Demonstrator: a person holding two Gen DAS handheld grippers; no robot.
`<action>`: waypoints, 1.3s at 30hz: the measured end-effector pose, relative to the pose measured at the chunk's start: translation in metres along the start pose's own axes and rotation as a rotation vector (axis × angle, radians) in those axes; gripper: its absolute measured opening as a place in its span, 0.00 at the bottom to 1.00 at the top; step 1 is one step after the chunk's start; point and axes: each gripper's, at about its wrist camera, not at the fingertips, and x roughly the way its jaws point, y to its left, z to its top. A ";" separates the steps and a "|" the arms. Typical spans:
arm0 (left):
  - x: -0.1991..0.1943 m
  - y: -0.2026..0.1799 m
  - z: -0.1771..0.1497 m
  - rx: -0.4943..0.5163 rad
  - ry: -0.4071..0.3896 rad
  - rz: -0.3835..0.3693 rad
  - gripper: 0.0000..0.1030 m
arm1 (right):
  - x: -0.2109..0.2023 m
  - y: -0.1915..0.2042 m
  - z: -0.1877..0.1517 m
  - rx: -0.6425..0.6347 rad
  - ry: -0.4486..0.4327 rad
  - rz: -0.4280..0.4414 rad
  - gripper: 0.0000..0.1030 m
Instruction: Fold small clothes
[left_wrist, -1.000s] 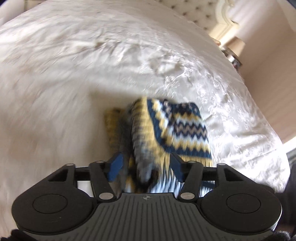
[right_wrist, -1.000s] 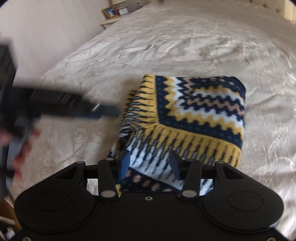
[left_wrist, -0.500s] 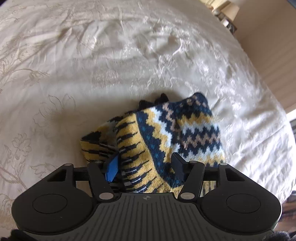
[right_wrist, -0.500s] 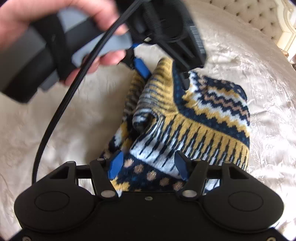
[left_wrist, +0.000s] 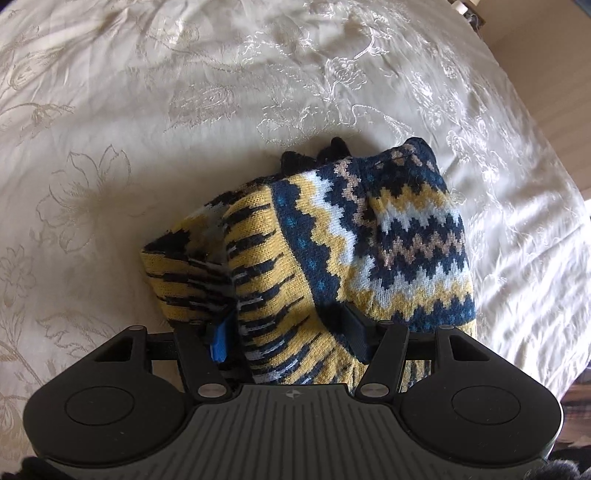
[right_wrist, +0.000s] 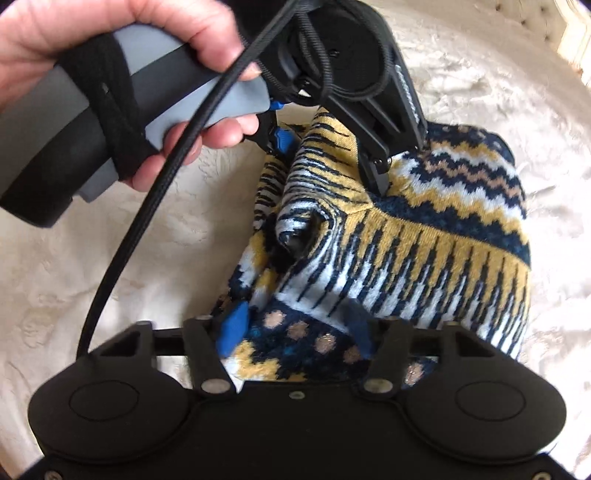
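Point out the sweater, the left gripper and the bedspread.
sweater (left_wrist: 402, 236), left wrist view, zigzag band.
left gripper (right_wrist: 328, 155), right wrist view, between its fingertips.
bedspread (left_wrist: 147, 110), left wrist view, bare embroidered part.

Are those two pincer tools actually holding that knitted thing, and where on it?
Both straddle the sweater: left gripper its yellow-striped fold, right gripper its dotted edge. A firm pinch can't be told.

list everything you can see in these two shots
knitted garment: one, navy, yellow and white zigzag pattern, bunched on the bed
bedspread: one, cream with embroidered flowers, under the garment
headboard: one, cream, tufted, top right of the right wrist view
cable: one, black, running from the left gripper's handle
left gripper: fingers apart around a fold of the garment
right gripper: fingers apart around the garment's dotted edge
hand: one, bare, holding the left gripper's handle
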 end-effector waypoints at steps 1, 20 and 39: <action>0.001 0.001 0.000 -0.004 0.000 -0.003 0.56 | 0.000 -0.002 0.000 0.008 -0.004 0.006 0.46; -0.014 0.020 0.005 -0.064 -0.053 -0.132 0.40 | -0.024 -0.015 -0.004 0.045 -0.062 0.031 0.09; -0.050 0.012 0.010 0.085 -0.165 -0.118 0.18 | -0.043 -0.004 0.001 0.042 -0.102 0.074 0.08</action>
